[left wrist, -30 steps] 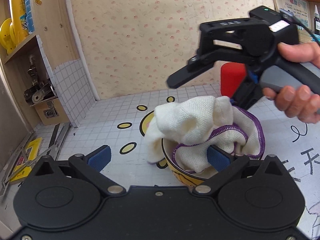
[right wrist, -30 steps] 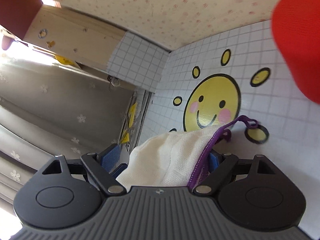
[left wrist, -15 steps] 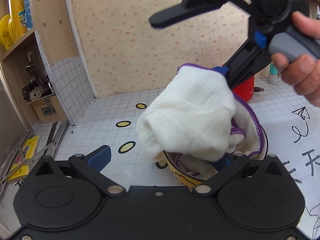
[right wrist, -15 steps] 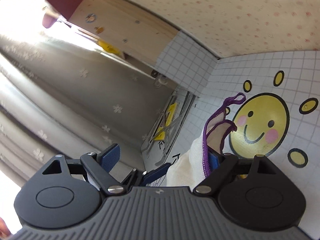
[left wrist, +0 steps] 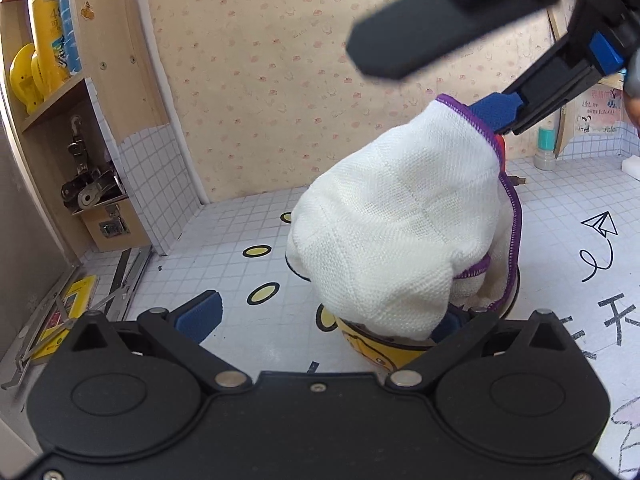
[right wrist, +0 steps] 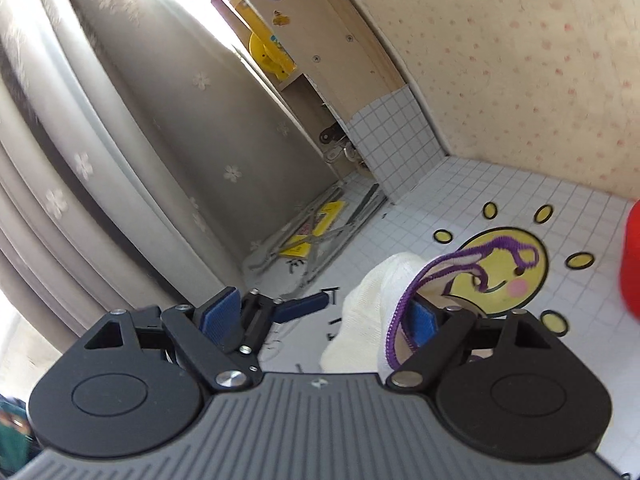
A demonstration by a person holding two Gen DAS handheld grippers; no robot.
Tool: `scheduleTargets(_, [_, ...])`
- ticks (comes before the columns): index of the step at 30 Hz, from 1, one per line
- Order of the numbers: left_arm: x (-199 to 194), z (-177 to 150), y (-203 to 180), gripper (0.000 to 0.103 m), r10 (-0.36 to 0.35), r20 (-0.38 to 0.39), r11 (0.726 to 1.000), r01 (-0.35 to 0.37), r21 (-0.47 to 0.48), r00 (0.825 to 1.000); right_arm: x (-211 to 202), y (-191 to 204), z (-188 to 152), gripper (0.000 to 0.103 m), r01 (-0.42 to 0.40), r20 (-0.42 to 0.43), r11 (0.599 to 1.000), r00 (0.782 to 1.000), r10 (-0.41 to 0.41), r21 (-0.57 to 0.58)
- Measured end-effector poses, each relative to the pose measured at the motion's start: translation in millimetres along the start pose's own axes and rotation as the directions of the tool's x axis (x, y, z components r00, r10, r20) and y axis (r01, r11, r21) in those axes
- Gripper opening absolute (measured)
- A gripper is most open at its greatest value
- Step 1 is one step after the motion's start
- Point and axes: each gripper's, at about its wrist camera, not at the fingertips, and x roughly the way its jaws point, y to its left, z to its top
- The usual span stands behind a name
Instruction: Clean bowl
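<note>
The yellow bowl (left wrist: 380,354) stands on the tiled mat just in front of my left gripper (left wrist: 324,320). That gripper is open: its right finger is hidden behind the cloth at the bowl's rim, and its left pad (left wrist: 200,314) is far off to the side. A white cloth with a purple hem (left wrist: 400,232) hangs over the bowl. It is draped on the lower finger of my right gripper (left wrist: 416,80), raised at the upper right. In the right wrist view the cloth (right wrist: 360,320) hangs on one pad (right wrist: 420,320). The jaws of the right gripper (right wrist: 320,312) are closing, still wide apart.
A red cup (right wrist: 630,264) stands behind the bowl, near the sun drawing (right wrist: 504,272). A wooden shelf with yellow bottles (left wrist: 48,40) stands at the left. Metal tools and a yellow card (left wrist: 60,320) lie on the floor below it. A green-capped bottle (left wrist: 546,148) is at the back right.
My right gripper has risen and rolled, pulling the cloth up out of the bowl until it hangs from one finger. Its jaws have narrowed a little. The left gripper has stayed put.
</note>
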Motion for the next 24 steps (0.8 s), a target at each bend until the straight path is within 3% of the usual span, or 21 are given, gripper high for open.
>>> scheduleTargets(2, [-2.4, -0.3, -0.2, 0.102, 0.005, 0.004, 1.0, -0.005, 0.003, 1.0, 3.0, 6.8, -5.4, 0.049, 0.06, 0.005, 0.996, 0.998, -0.06, -0.06])
scheduleTargets(4, [-4.9, -0.5, -0.2, 0.102, 0.01, 0.008, 1.0, -0.01, 0.005, 1.0, 5.2, 11.9, -9.0, 0.036, 0.104, 0.01, 0.989, 0.995, -0.104, -0.106])
scheduleTargets(12, [-19.3, -6.5, 6.7, 0.102, 0.012, 0.035, 1.0, -0.012, -0.009, 0.999, 16.3, 14.9, -27.5, 0.036, 0.137, -0.113, 0.969, 0.98, -0.163, -0.207])
scheduleTargets(20, [-32.3, -8.7, 7.7, 0.103, 0.019, 0.053, 1.0, -0.019, -0.003, 0.998, 30.8, -5.5, -17.5, 0.036, 0.19, -0.186, 0.974, 0.96, -0.21, -0.121])
scheduleTargets(24, [-36.0, -8.2, 13.9, 0.103, 0.029, 0.064, 0.999, -0.028, -0.026, 0.997, 43.7, -5.1, -25.5, 0.037, 0.268, -0.233, 0.946, 0.923, -0.306, -0.18])
